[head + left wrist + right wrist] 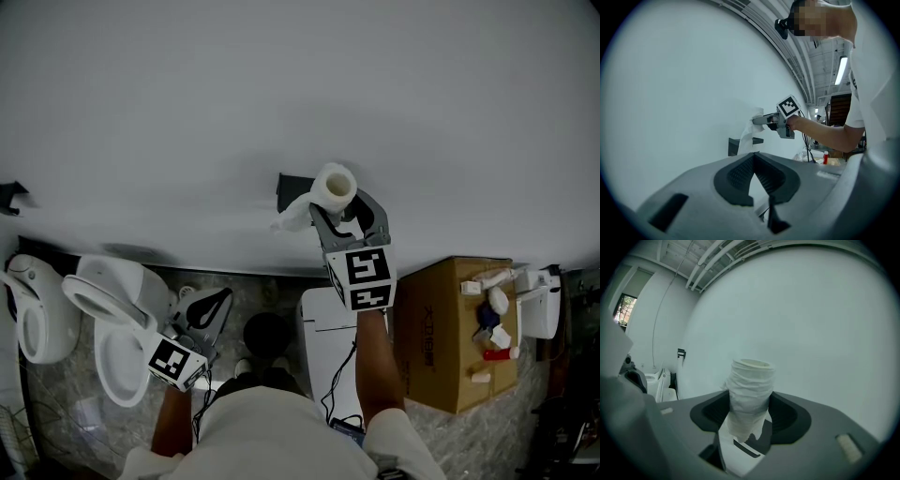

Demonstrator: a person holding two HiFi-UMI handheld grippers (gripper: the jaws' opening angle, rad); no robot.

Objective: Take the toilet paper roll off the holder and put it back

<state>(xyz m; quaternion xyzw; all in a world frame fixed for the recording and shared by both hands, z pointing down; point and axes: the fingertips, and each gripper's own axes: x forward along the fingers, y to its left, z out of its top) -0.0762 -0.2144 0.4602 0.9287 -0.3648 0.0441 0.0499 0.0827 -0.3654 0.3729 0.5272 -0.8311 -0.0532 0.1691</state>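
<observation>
My right gripper (339, 202) is shut on the white toilet paper roll (335, 185), held upright against the white wall. In the right gripper view the roll (750, 390) stands between the jaws with a loose tail (743, 427) hanging down. The dark holder (292, 192) is fixed to the wall just left of and below the roll; the left gripper view shows the roll (757, 112) above the holder (736, 145), clear of it, its tail draped in front. My left gripper (223, 298) hangs low near the toilet, shut and empty.
A white toilet (112, 328) with its seat up stands at the lower left, another white fixture (33, 309) beyond it. A cardboard box (455, 333) with small items on top sits at the right. A white cistern (323, 337) is below the right arm.
</observation>
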